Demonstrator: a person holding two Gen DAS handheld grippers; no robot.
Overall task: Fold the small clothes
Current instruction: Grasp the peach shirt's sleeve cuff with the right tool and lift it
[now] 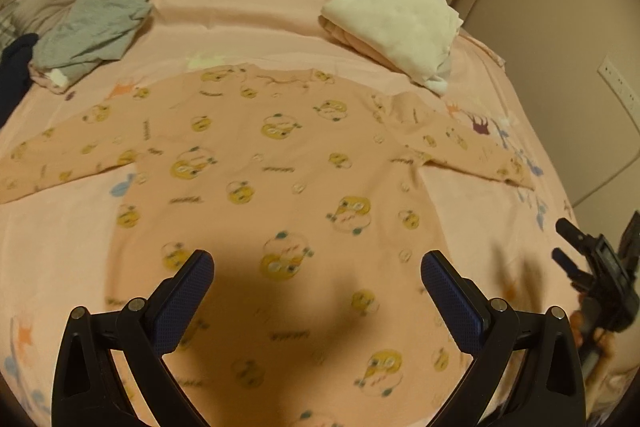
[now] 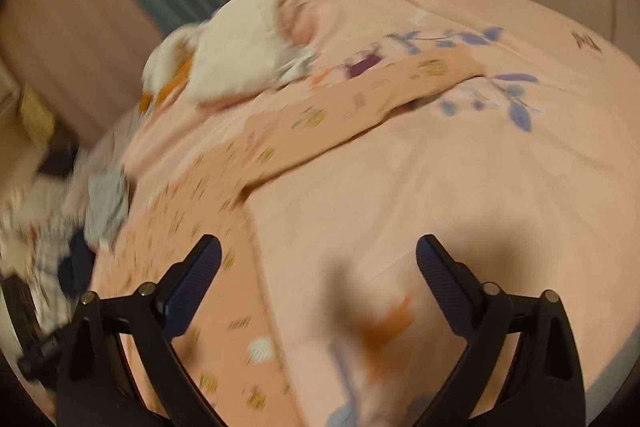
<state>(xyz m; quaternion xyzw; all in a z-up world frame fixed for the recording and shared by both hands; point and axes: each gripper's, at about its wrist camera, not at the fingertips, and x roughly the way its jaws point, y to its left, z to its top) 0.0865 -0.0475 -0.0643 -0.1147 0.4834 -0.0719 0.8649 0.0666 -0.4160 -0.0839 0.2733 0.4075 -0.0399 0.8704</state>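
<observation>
A peach printed shirt (image 1: 280, 163) is spread flat on the bed (image 1: 248, 15), sleeves out to left and right. The left gripper (image 1: 316, 267) is held spread above the near hem, pinching nothing. The right gripper (image 2: 318, 259) is likewise spread and empty, over the shirt's right edge, near the right sleeve (image 2: 360, 99). For a clean first fold, that sleeve is best pinched at its cuff and laid across the chest, with the fabric kept smooth.

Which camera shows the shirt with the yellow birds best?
The left wrist view: the shirt lies flat and whole there, both sleeves spread out. The right wrist view is blurry and shows only one sleeve and an edge of it.
</observation>
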